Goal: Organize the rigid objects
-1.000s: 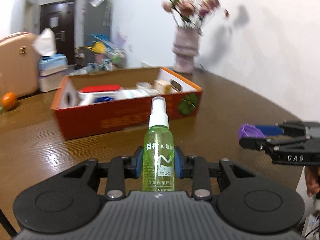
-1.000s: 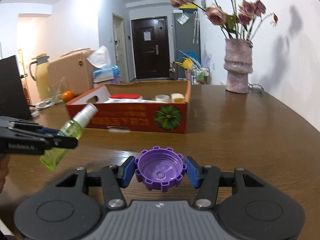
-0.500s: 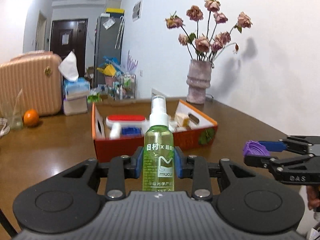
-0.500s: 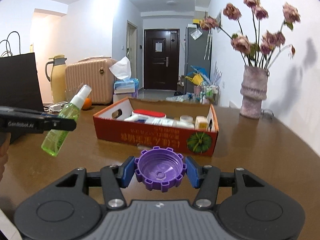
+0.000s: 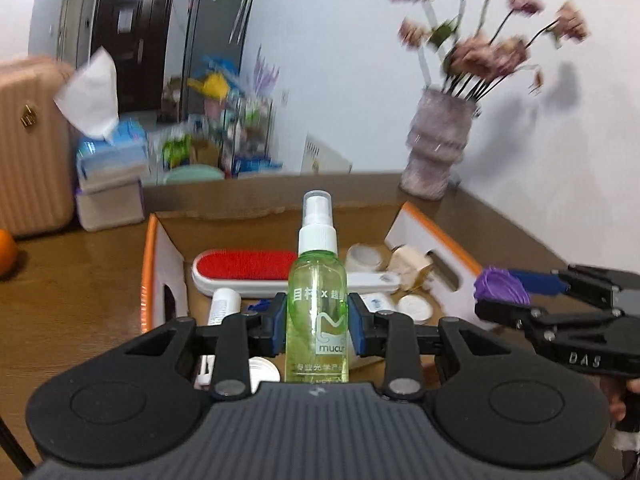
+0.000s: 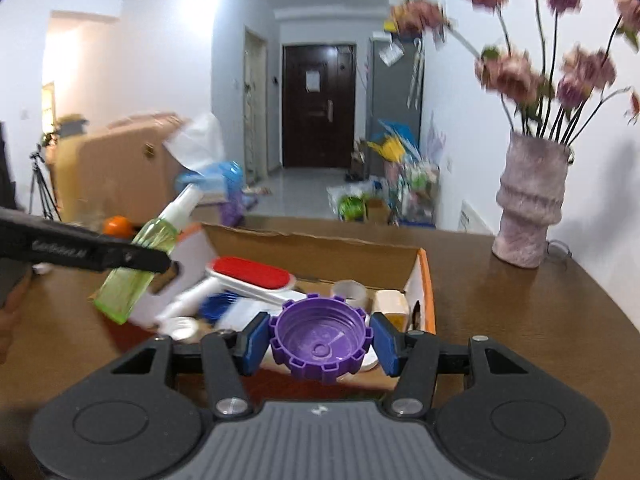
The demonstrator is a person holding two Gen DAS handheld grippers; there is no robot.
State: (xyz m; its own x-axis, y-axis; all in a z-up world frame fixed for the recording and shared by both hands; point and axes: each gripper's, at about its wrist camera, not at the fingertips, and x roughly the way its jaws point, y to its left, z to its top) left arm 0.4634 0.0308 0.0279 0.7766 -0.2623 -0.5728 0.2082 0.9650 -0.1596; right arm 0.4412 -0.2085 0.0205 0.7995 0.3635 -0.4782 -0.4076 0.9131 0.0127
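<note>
My left gripper (image 5: 317,326) is shut on a green spray bottle (image 5: 317,304) with a white pump top, held upright over the near edge of an orange cardboard box (image 5: 149,264). My right gripper (image 6: 319,338) is shut on a purple toothed cap (image 6: 320,338), hollow side up, above the box's near right part. In the left wrist view the right gripper (image 5: 520,294) with the cap (image 5: 498,284) is at the right. In the right wrist view the spray bottle (image 6: 140,256) hangs tilted at the left. The box (image 6: 426,280) holds a red lint brush (image 5: 244,266), tape rolls and small jars.
A pinkish vase (image 6: 528,200) with dried roses stands on the brown table (image 6: 520,320) at the back right. A tissue box (image 5: 108,160), a pink suitcase (image 5: 28,152) and an orange (image 5: 6,254) are at the left.
Both grippers have moved forward and up over the box with their objects still held. The box's inside now shows from above.
</note>
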